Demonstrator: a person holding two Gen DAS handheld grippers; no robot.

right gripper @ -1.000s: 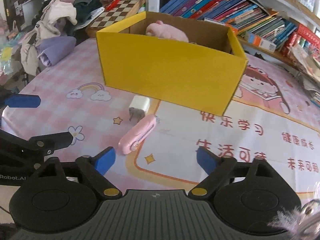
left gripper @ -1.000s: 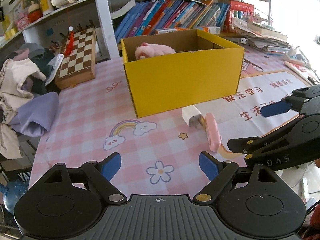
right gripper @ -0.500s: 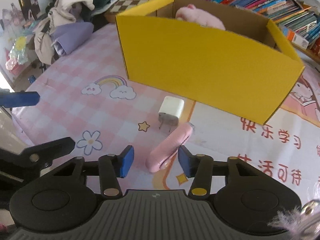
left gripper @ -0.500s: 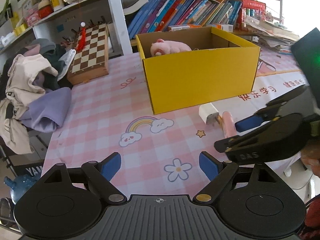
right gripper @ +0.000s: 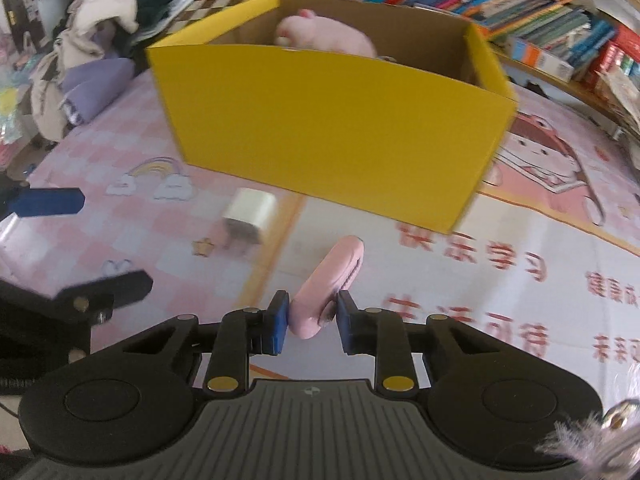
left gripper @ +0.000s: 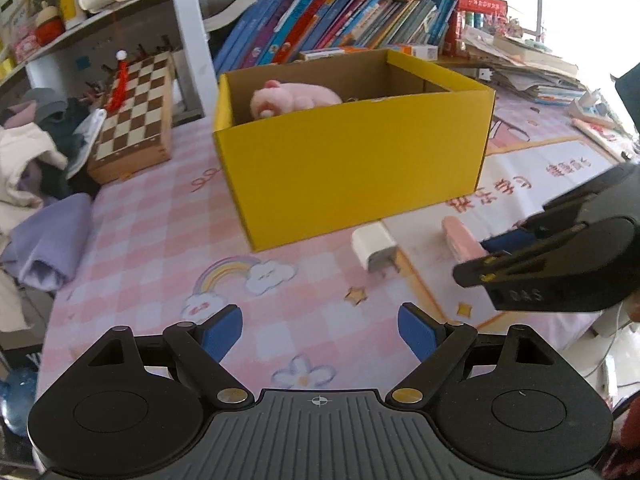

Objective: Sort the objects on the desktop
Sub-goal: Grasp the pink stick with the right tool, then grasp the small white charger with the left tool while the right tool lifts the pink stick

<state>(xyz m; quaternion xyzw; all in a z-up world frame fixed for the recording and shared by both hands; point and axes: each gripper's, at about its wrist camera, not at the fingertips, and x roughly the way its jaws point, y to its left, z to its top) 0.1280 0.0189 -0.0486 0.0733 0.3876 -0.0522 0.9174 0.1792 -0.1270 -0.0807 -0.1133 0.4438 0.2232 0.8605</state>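
My right gripper (right gripper: 312, 318) has its blue pads on either side of the near end of the pink case (right gripper: 326, 290), narrowed almost to its width; the left pad touches it, the right pad looks just shy, so I can't call the grip firm yet. The case lies on the table mat (right gripper: 460, 300), long axis pointing away toward the yellow box (right gripper: 328, 120). Taking it by the near end probably leaves the far end free to go over the box wall.

Left gripper (left gripper: 320, 330) wide apart, holding nothing, hanging over the pink checked cloth on the near left. My guess: parked out of the right one's way.

White charger (right gripper: 250, 216) sits left of the case, prongs toward me, close to the box's near wall, untouched.

Pink plush (left gripper: 294, 98) already lies inside the box, far-left corner, so the box reads as the sorting target.

Risk: an end-on hold may let the case pivot on lift.
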